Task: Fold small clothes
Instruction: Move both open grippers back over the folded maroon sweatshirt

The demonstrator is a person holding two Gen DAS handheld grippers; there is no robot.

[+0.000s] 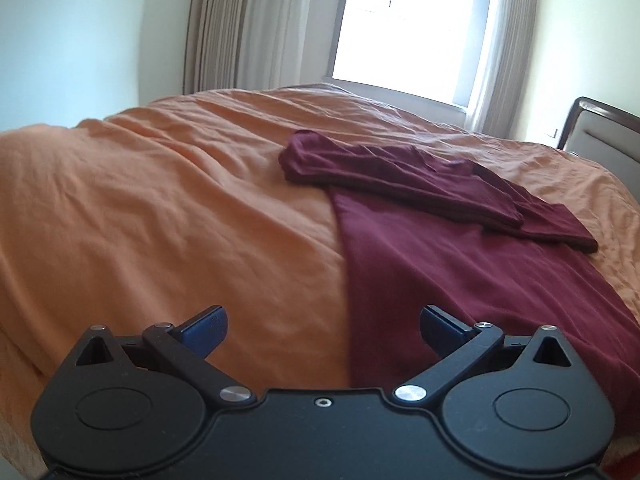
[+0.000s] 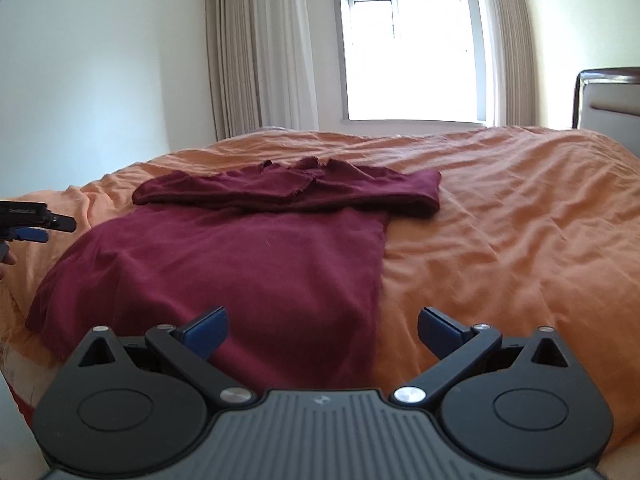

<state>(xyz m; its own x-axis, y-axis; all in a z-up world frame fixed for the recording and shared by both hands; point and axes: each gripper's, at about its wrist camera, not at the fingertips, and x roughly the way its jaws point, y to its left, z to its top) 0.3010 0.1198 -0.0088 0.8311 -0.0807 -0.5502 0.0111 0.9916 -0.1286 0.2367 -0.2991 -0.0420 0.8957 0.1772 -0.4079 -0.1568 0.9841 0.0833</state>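
Observation:
A maroon shirt (image 1: pixel 460 264) lies flat on the orange bedspread (image 1: pixel 160 208), its sleeves folded across the top. In the right wrist view the same maroon shirt (image 2: pixel 240 264) fills the middle left, on the orange bedspread (image 2: pixel 500 240). My left gripper (image 1: pixel 323 330) hovers open over the shirt's near left edge, holding nothing. My right gripper (image 2: pixel 323 330) hangs open above the shirt's near right edge, empty too. The left gripper (image 2: pixel 52 226) also shows at the far left edge of the right wrist view, beside the shirt.
The bed fills most of both views. A dark-framed headboard (image 2: pixel 608 96) stands at the right. Behind the bed are a bright window (image 2: pixel 408 56) and beige curtains (image 2: pixel 256 56). A fingertip (image 2: pixel 7 260) shows at the left edge.

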